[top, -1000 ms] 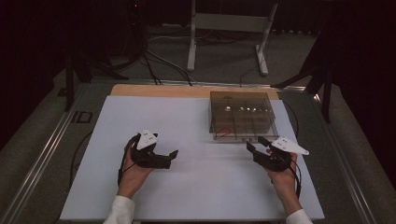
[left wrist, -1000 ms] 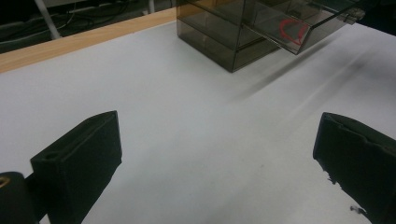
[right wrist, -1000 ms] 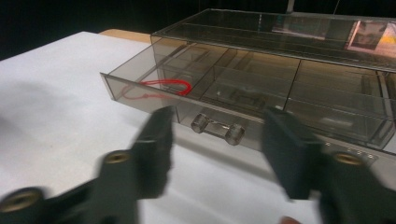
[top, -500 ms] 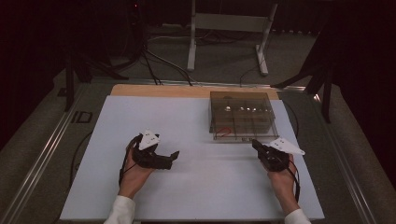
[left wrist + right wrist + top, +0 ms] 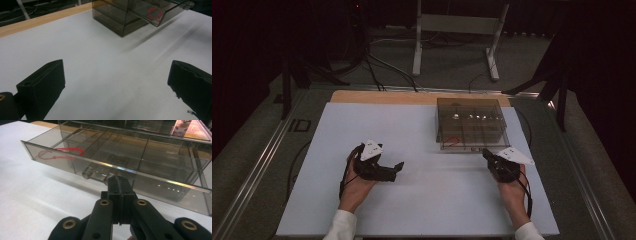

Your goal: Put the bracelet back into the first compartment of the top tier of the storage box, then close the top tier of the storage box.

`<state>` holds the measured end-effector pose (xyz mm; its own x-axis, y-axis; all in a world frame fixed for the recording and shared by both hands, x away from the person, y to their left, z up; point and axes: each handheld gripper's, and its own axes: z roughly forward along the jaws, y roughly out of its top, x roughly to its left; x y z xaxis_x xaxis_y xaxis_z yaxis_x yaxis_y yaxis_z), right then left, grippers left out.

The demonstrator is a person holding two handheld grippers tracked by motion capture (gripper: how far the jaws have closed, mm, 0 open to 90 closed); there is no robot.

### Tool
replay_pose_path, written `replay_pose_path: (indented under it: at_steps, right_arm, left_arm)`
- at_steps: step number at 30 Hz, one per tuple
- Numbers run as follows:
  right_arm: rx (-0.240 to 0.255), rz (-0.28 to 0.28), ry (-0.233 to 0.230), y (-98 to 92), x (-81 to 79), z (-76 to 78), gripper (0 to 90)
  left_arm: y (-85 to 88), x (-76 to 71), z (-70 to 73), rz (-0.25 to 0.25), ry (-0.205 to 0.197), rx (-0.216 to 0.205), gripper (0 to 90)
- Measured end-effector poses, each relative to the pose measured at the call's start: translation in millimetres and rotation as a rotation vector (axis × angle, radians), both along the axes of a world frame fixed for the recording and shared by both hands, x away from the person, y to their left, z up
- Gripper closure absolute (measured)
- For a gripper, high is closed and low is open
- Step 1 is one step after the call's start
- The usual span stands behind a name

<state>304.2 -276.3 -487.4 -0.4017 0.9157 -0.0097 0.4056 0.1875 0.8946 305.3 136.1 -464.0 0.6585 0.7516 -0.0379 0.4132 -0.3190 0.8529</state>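
Observation:
A smoky clear plastic drawer box (image 5: 469,117) stands at the back right of the white board (image 5: 377,125). Its lower drawer (image 5: 75,165) is pulled out a little, with a red cord loop (image 5: 62,153) inside at its left end. My right gripper (image 5: 119,181) is shut, its jaws pressed together, with the tips against the right end of the drawer's clear handle (image 5: 96,173). In the high view my right gripper (image 5: 487,153) sits just in front of the drawer. My left gripper (image 5: 396,171) lies open on the board's left half, holding nothing. In the left gripper view the box (image 5: 120,17) is far off.
A wooden strip (image 5: 387,97) borders the board's far edge. Metal rails (image 5: 257,165) run along the table's sides, with cables on the left. A stand with metal legs (image 5: 417,45) and loose cables are on the floor beyond. The board's middle is bare white surface.
The right gripper's jaws have closed and it has edged a little toward the drawer front. The left hand and its gripper have kept still.

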Motion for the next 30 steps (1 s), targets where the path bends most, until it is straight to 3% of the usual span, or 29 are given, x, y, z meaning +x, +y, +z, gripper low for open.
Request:
replay_pose_path:
  at_steps: [30]
  right_arm:
    - [0.002, -0.016, 0.006, 1.1, 4.4, -0.8, 90.0]
  left_arm:
    - [2.9, -1.7, 1.5, 0.007, -0.005, -0.016, 2.7]
